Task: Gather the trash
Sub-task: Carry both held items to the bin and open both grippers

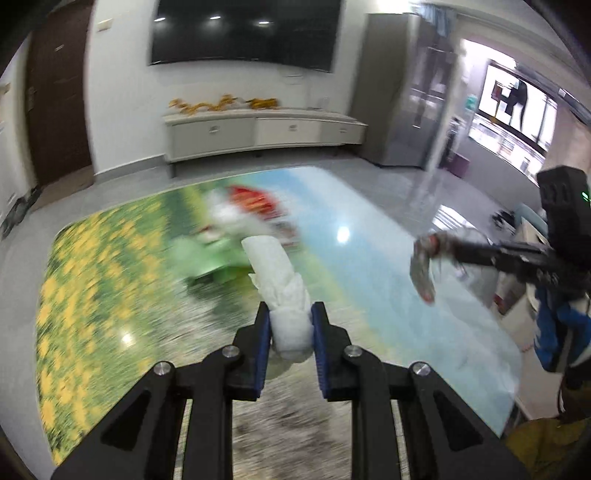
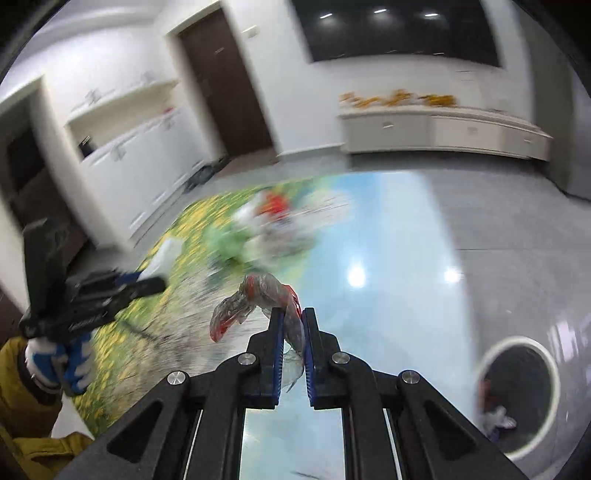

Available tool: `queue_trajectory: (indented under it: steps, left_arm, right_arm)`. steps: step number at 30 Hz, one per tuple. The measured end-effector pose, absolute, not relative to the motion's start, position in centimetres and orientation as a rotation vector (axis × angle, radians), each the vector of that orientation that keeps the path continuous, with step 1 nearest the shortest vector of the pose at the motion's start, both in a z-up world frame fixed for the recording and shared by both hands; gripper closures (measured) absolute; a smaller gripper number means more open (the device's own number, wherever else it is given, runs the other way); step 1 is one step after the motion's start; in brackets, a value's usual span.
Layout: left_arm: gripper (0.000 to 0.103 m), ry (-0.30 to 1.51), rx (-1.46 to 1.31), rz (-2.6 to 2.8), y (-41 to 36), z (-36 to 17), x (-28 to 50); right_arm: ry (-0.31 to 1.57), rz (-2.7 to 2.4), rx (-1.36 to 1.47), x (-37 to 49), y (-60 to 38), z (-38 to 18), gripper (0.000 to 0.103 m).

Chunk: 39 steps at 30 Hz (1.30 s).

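Note:
My left gripper is shut on a crumpled white tissue and holds it above the printed table. My right gripper is shut on a clear plastic wrapper with red print; it also shows in the left wrist view. A blurred pile of trash, red, white and green, lies on the table's far middle, and appears in the right wrist view. A round bin with a white rim stands on the floor at the right, with trash inside.
A white low cabinet stands against the far wall under a dark screen. A brown door is at left. The grey floor surrounds the table. Both views are motion-blurred.

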State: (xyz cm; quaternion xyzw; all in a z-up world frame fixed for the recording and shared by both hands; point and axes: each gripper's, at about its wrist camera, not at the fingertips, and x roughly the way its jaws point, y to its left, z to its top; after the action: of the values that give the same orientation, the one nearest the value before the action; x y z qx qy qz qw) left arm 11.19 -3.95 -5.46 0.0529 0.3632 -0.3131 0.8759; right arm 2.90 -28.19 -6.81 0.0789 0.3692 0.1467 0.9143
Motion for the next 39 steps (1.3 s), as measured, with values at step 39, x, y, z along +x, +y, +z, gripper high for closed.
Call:
queue_trajectory:
  steps: [39]
  left_arm:
    - [0.048,0.785,0.310,-1.010,-36.3,-6.1,10.1]
  right_arm:
    - [0.783,-0.340,0.427,-5.0,-55.4,-12.4,0.054]
